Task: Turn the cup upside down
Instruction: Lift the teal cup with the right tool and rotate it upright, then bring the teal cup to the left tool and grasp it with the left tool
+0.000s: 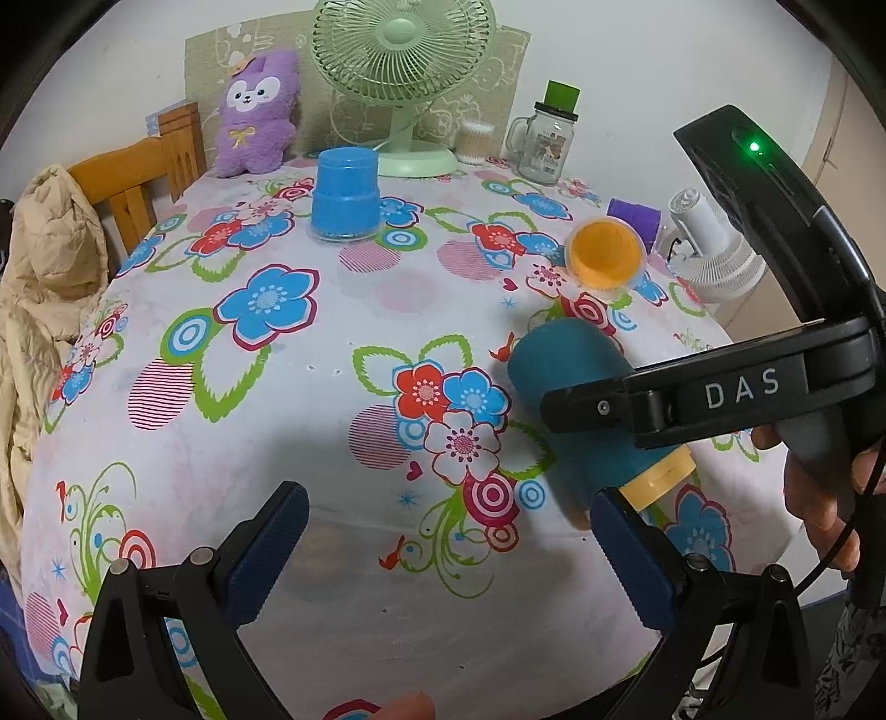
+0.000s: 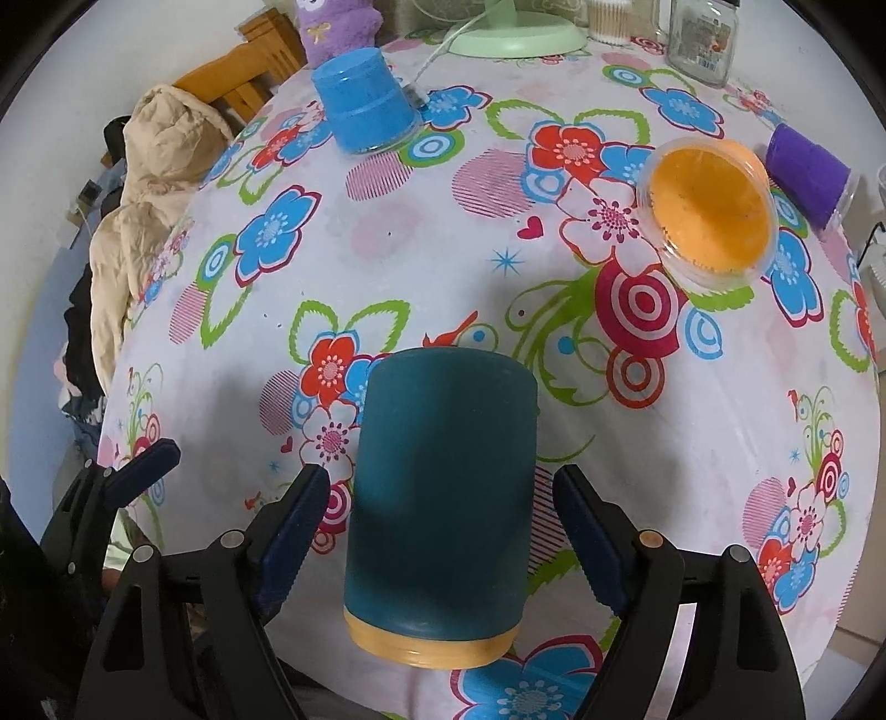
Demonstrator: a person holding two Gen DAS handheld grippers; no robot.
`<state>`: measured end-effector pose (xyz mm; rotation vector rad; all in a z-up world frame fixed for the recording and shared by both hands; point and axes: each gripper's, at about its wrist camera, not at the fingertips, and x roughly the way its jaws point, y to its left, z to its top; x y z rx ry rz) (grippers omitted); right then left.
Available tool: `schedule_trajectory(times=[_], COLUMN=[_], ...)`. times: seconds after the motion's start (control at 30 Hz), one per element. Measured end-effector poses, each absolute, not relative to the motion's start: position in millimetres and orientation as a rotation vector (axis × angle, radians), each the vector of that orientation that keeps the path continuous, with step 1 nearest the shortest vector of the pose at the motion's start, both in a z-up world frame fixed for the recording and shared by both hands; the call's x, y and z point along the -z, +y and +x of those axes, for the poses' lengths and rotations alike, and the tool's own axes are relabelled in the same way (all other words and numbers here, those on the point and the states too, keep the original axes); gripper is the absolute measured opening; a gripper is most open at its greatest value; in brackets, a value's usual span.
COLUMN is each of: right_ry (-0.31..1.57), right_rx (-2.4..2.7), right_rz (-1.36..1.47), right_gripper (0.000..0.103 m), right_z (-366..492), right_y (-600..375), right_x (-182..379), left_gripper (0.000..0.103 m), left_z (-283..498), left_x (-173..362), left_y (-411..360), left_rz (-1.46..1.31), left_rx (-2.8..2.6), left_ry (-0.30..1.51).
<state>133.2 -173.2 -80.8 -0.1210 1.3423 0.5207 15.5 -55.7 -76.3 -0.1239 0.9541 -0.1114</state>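
Both the left gripper [image 1: 448, 548] and right gripper [image 2: 443, 526] hover low with fingers spread wide.

The right gripper [image 1: 587, 410] hides part of the teal cup [image 1: 570, 387], which looks blurry. Far off, the picture's top edge cuts off the purple bunny's [image 2: 338, 27] head and the glass jar [image 2: 699, 41].

Four cups sit on the floral table: one teal [image 2: 443, 498], one blue [image 1: 344, 195], one orange [image 2: 711, 213], one purple [image 2: 808, 174]; along the frame's top are two fans [image 1: 403, 50] [image 1: 714, 243], one plush [image 1: 257, 113], one jar [image 1: 545, 141], plus two grippers [image 1: 448, 559] [image 2: 440, 548] below.
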Motion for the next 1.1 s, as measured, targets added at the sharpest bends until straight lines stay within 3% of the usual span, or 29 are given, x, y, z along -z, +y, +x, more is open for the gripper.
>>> schedule_trajectory(times=[0.4, 0.73, 1.1], right_ry=[1.285, 1.24, 1.293], right_rx=[-0.563, -0.457, -0.403], right_rz=[-0.037, 0.039, 0.114], right_gripper=[0.085, 0.085, 0.085], right_z=[129.3, 124.7, 108.8], right_y=[-201.5, -279.5, -343.6], right_x=[60.9, 51.1, 92.2], left_gripper=[0.103, 0.103, 0.103], left_z=[17.1, 34.7, 79.5], left_x=[58.8, 39.7, 53.2], left_y=[-63.1, -86.9, -114.2], left_rz=[-0.133, -0.116, -0.147], left_rx=[0.13, 0.152, 0.133], left_ry=[0.937, 0.91, 0.971])
